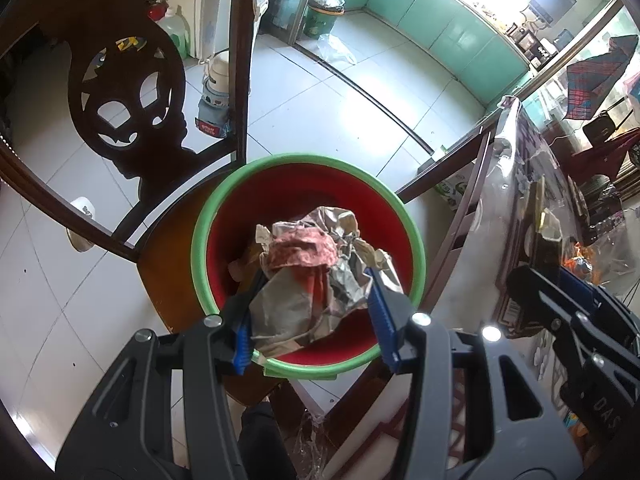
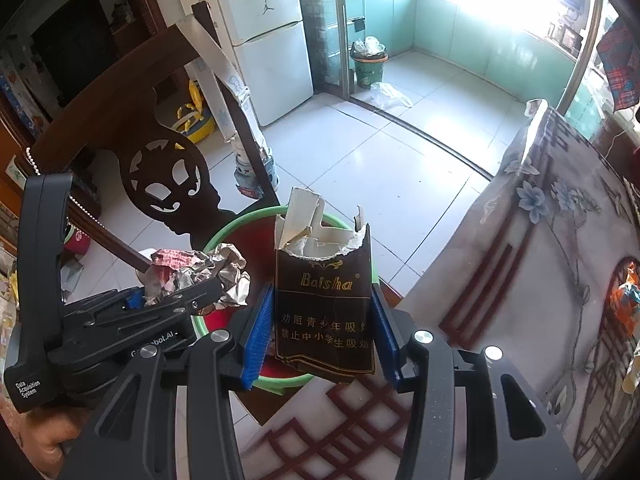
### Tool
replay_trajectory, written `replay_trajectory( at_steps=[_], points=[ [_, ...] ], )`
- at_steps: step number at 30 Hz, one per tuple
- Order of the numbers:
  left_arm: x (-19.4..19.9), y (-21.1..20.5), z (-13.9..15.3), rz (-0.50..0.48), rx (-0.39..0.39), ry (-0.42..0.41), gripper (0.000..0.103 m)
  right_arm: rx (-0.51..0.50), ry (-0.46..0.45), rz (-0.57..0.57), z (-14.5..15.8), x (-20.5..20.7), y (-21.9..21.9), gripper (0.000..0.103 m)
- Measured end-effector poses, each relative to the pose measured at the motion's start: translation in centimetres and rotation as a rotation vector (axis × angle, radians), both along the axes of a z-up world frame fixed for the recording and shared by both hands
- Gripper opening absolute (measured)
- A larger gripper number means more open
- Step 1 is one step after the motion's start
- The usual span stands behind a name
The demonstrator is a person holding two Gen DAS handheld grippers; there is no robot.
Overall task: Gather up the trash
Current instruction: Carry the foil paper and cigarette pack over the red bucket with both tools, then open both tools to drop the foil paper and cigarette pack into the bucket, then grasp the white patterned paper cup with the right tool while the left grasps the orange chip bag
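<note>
My left gripper (image 1: 316, 312) is shut on a crumpled silver-and-red foil wrapper (image 1: 312, 276) and holds it over a red bucket with a green rim (image 1: 200, 248) that stands on a wooden chair. In the right wrist view the left gripper (image 2: 176, 300) with the wrapper (image 2: 200, 276) is at the left, over the bucket (image 2: 218, 240). My right gripper (image 2: 320, 332) is shut on a torn brown Baisha cigarette pack (image 2: 324, 308), upright, beside the bucket at the table's edge. The right gripper (image 1: 560, 292) also shows in the left wrist view.
A dark carved chair back (image 1: 128, 112) rises behind the bucket. A table with a floral plastic cloth (image 2: 540, 260) is on the right, with wrappers on it (image 2: 624, 300). A green bin (image 2: 368, 68) and a plastic bag (image 2: 390, 94) are far off on the tiled floor.
</note>
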State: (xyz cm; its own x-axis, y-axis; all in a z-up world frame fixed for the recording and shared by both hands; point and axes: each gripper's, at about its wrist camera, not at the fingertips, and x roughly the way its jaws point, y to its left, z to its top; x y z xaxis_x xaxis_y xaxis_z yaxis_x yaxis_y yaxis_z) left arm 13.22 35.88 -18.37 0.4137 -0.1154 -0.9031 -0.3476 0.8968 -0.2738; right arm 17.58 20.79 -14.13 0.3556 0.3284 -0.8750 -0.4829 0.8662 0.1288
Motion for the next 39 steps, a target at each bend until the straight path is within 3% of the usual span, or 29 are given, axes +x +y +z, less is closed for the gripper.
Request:
replay_trajectory(
  at_steps=[17, 20, 23, 29, 39],
  points=[
    [0.0, 0.5, -0.2, 0.015, 0.0, 0.012, 0.046, 0.042, 0.013, 0.038, -0.3, 0.2, 0.9, 0.047],
    [0.1, 0.4, -0.3, 0.011, 0.006, 0.02, 0.049, 0.055, 0.012, 0.034, -0.2, 0.2, 0.8, 0.06],
    [0.1, 0.6, -0.5, 0.031, 0.014, 0.031, 0.061, 0.053, 0.011, 0.031, 0.0, 0.0, 0.7, 0.059],
    [-0.2, 0.8, -0.2, 0.059, 0.018, 0.021, 0.061, 0.048, 0.008, 0.009, 0.3, -0.1, -0.1, 0.059],
    [-0.1, -1.2, 1.4, 0.011, 0.031, -0.033, 0.061, 0.045, -0.019, -0.034, 1.2, -1.4, -2.4, 0.059]
  ],
)
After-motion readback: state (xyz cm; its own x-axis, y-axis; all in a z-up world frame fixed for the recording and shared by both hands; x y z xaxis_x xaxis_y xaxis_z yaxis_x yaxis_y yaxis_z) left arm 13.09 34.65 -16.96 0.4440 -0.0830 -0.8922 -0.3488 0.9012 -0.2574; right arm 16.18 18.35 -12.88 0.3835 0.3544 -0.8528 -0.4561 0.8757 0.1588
